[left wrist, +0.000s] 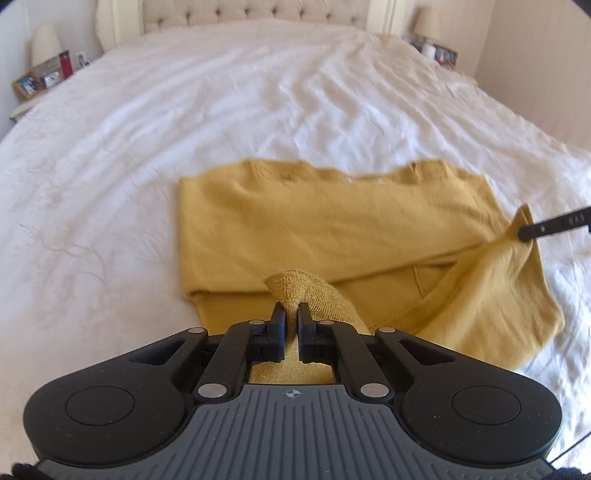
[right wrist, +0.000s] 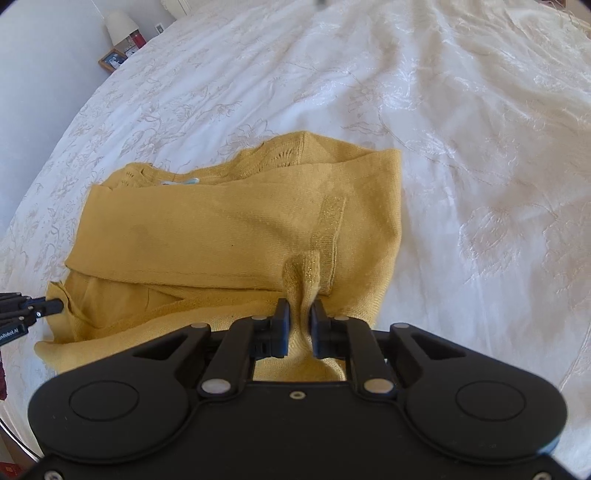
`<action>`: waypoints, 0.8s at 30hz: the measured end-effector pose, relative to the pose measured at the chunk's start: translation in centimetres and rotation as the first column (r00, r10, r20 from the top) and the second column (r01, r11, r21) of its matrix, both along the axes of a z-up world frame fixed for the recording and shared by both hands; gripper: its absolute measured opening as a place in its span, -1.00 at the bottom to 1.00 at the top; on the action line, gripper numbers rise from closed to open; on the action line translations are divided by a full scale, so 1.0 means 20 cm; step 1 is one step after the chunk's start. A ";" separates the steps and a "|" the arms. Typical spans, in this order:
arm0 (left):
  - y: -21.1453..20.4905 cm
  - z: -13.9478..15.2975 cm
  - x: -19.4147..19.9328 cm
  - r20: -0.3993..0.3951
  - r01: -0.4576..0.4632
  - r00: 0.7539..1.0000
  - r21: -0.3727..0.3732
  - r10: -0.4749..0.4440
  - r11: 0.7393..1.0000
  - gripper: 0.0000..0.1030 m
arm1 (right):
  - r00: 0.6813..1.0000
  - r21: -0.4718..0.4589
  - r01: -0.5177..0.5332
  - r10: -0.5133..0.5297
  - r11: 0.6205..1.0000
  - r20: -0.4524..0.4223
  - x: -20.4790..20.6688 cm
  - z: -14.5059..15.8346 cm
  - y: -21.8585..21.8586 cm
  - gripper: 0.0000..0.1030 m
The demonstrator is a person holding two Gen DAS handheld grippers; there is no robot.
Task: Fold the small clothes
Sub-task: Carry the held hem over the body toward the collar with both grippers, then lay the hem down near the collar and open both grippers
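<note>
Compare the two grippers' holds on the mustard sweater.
The left gripper pinches a coarse ribbed fold at the mustard sweater's near-left edge; the right gripper pinches a smoother fold at its near-right edge. The left body is ribbed grey, the right plain black. Both are shut on fabric.

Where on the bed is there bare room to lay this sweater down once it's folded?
Bare white bedspread lies between the yellow sweater and the headboard, and on both sides of the sweater. It is crowded only at the near edge, where the left gripper and right gripper pinch the sweater.
</note>
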State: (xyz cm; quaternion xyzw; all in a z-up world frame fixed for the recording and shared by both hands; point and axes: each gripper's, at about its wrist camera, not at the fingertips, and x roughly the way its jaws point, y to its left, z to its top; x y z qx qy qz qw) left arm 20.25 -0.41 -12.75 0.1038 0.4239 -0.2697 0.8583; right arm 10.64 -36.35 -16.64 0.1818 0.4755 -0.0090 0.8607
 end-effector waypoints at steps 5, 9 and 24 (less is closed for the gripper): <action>0.03 0.21 0.12 0.108 -0.085 0.990 -0.058 0.091 0.995 -0.89 | 0.995 -0.038 0.025 -0.021 0.999 0.095 0.00 0.14 -0.02 -0.66; 0.02 0.28 0.30 0.147 -0.120 0.980 -0.088 0.132 0.989 -0.89 | 0.983 -0.033 0.102 -0.096 0.994 0.156 0.07 0.20 -0.10 -0.70; -0.03 0.03 0.48 0.013 -0.054 0.998 0.041 0.053 0.998 -0.88 | 0.998 -0.004 0.014 -0.015 1.000 -0.066 0.24 -0.12 -0.09 0.06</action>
